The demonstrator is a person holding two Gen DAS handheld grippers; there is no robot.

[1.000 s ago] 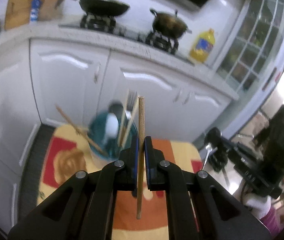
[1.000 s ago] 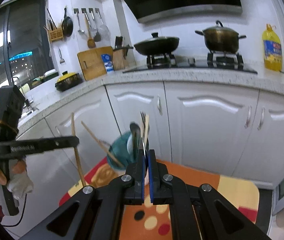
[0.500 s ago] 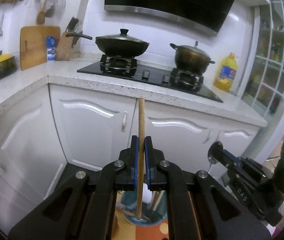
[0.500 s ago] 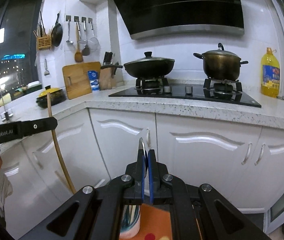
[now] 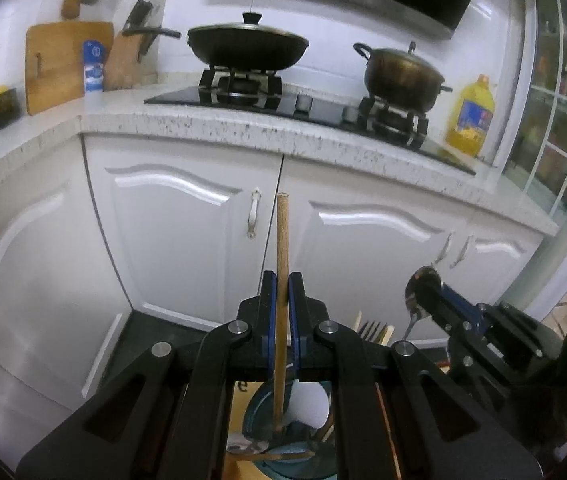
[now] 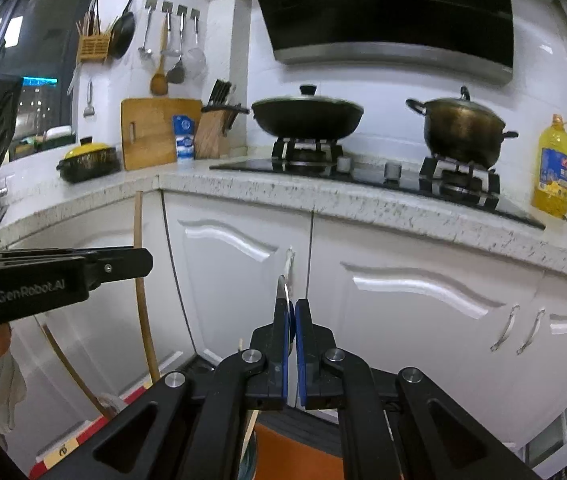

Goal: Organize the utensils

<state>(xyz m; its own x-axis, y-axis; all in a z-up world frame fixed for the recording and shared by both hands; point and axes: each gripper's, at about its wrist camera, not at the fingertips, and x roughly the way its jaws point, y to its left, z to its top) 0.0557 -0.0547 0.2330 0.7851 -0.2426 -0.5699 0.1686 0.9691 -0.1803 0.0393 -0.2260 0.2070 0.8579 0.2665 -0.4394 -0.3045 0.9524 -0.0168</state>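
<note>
My left gripper (image 5: 282,280) is shut on a long wooden stick (image 5: 282,236) that stands upright between its pads. The stick's lower end hangs over a teal utensil holder (image 5: 257,414) at the bottom edge; the holder has a white spoon (image 5: 309,402), a fork (image 5: 371,326) and other wooden utensils in it. My right gripper (image 6: 291,308) is shut on a metal spoon (image 6: 282,288), seen edge-on. The left wrist view shows that spoon's bowl (image 5: 423,280) at the right. The right wrist view shows the left gripper (image 6: 141,262) with the stick (image 6: 138,232) at the left.
White cabinet doors (image 5: 187,240) stand straight ahead under a speckled counter (image 5: 203,124). On it are a wok (image 5: 247,46), a pot (image 5: 401,76), an oil bottle (image 5: 471,116), a cutting board (image 6: 155,132) and a knife block (image 6: 213,132). An orange mat (image 6: 295,452) lies below.
Both views have swung up from the mat to the cabinets and counter. The teal holder has slid to the bottom edge. Both grips are unchanged.
</note>
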